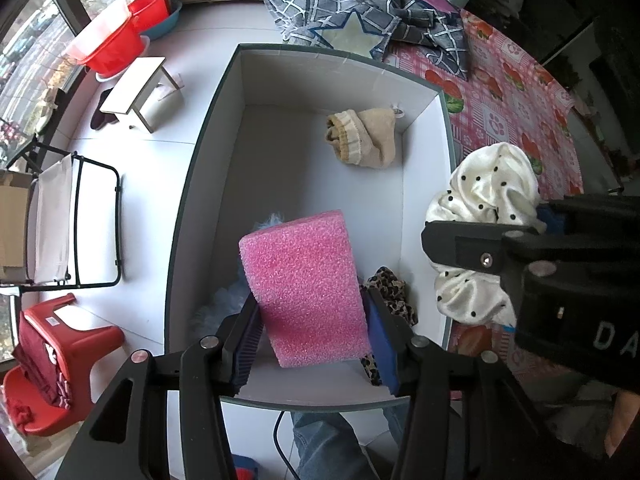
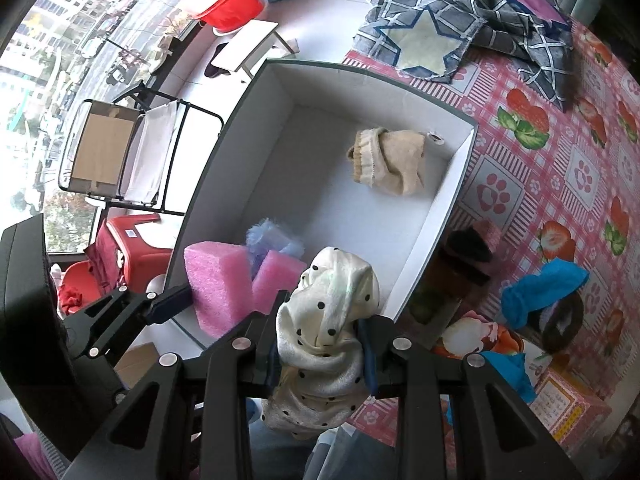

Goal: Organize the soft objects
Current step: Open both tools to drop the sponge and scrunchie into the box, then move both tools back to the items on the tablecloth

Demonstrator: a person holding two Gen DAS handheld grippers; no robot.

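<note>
holding item one: pink foam block (image 1: 304, 288), pinched between the pads of the left gripper (image 1: 312, 344), hanging over the near end of the white box (image 1: 208, 168). judged very light, springy, rough-skinned; it dents under the pads and should not slip. best held across its narrow faces, as now.

item two: white polka-dot scrunchie (image 2: 328, 320), clamped in the right gripper (image 2: 324, 364) at the near rim of the box, over the edge of the pink patterned tablecloth (image 2: 560, 168). judged light, limp and satiny, so likely slippery; a bunched fold deep between the pads is the safest hold.

already in the box: beige sock bundle (image 1: 364, 138) at the far end, pale blue fluffy item (image 2: 272, 238) and leopard-print scrunchie (image 1: 390, 292) near the foam.

view notes: the right wrist view alone shows a blue cloth (image 2: 540, 292) and other small dark items on the tablecloth outside the box, and a second pink foam piece (image 2: 276, 280) beside the first. the left wrist view alone shows the leopard-print scrunchie. grey checked fabric (image 1: 360, 4) lies beyond the box in both.
</note>
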